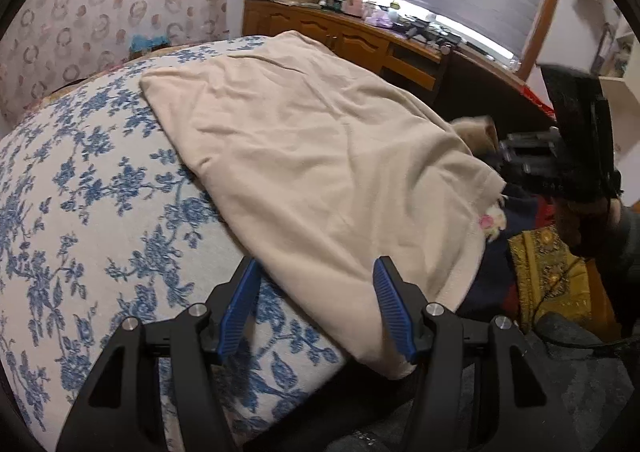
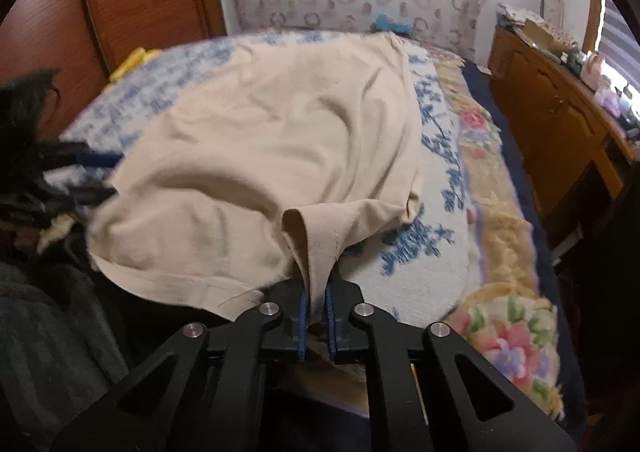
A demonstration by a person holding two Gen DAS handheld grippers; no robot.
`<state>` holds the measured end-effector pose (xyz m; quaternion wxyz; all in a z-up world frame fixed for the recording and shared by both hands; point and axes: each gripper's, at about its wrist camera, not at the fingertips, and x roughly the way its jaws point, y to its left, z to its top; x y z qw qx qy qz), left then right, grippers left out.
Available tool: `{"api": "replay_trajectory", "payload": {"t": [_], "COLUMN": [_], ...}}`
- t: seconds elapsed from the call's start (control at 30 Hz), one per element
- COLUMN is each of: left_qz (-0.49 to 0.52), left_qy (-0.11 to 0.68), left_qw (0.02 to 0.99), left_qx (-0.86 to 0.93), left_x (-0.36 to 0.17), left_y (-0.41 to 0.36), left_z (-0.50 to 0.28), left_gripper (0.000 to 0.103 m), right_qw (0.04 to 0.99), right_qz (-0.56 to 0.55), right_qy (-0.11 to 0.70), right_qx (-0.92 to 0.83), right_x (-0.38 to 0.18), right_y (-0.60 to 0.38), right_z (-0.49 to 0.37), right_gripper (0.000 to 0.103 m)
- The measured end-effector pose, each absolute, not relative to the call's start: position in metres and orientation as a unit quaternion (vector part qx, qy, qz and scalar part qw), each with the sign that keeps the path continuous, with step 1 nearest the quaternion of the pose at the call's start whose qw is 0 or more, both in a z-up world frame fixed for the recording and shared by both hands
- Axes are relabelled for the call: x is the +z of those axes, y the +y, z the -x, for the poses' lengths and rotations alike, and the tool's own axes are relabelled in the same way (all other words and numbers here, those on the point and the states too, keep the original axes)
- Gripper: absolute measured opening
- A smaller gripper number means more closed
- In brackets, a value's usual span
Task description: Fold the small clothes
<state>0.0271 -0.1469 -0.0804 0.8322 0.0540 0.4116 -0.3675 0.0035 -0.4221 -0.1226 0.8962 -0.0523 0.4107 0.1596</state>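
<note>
While pinched, the beige shirt (image 2: 256,156) (sleeve nearest) stretches away.

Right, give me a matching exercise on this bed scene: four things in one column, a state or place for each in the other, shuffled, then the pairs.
Things:
1. left gripper
2. right gripper
3. beige cotton garment
4. blue-flowered white bed cover

States or places:
A. shut on a fold of fabric
B. spread over the bed cover
C. open, at the garment's near edge
D. lying beneath the garment

Pairs: 1-C, 2-A, 3-B, 4-D
</note>
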Motion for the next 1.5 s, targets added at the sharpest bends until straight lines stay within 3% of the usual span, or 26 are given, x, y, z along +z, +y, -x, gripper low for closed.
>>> {"api": "replay_trajectory", "payload": {"t": [0.27, 0.3, 0.37, 0.43, 0.7, 0.97, 1.1, 1.23, 1.43, 1.5], "left_qz": [-0.069, -0.073, -0.072, -0.064, -0.019, -0.021, -0.018, -0.016, -0.027, -0.029], "left_qy": [0.412, 0.411, 0.41, 0.408, 0.344, 0.323, 0.347, 0.343, 0.345, 0.351], "left_qw": [0.825, 0.825, 0.825, 0.824, 0.857, 0.892, 0.895, 0.901, 0.892, 0.887], "left_qx": [-0.381, -0.382, -0.382, -0.387, -0.384, -0.316, -0.279, -0.264, -0.291, -0.298], "left_x": [-0.081, -0.081, -0.08, -0.079, -0.019, 0.012, -0.002, -0.007, -0.016, -0.023], "left_y": [-0.154, -0.154, -0.154, -0.152, -0.131, -0.123, -0.116, -0.105, -0.099, -0.101], "left_z": [-0.02, -0.019, -0.019, -0.02, -0.055, -0.163, -0.203, -0.209, -0.19, -0.181], "left_gripper": [0.048, 0.044, 0.014, 0.006, 0.004, 0.006, 0.014, 0.03, 0.056, 0.06], "right_qw": [0.934, 0.935, 0.936, 0.936, 0.949, 0.96, 0.953, 0.937, 0.942, 0.943], "right_qz": [0.023, 0.027, 0.034, 0.036, 0.037, 0.063, 0.069, 0.064, 0.063, 0.071], "right_qy": [0.319, 0.316, 0.312, 0.31, 0.272, 0.235, 0.271, 0.326, 0.318, 0.312], "right_qx": [0.158, 0.158, 0.161, 0.163, 0.158, 0.137, 0.117, 0.11, 0.088, 0.086], "right_x": [-0.075, -0.073, -0.072, -0.071, -0.045, -0.009, -0.024, -0.051, -0.045, -0.04], "right_y": [-0.425, -0.422, -0.417, -0.415, -0.419, -0.407, -0.4, -0.4, -0.411, -0.415], "right_z": [-0.003, -0.004, -0.006, -0.01, -0.039, -0.135, -0.201, -0.244, -0.233, -0.221], "right_gripper": [0.002, 0.002, 0.002, 0.002, 0.002, 0.002, 0.002, 0.006, 0.034, 0.042]}}
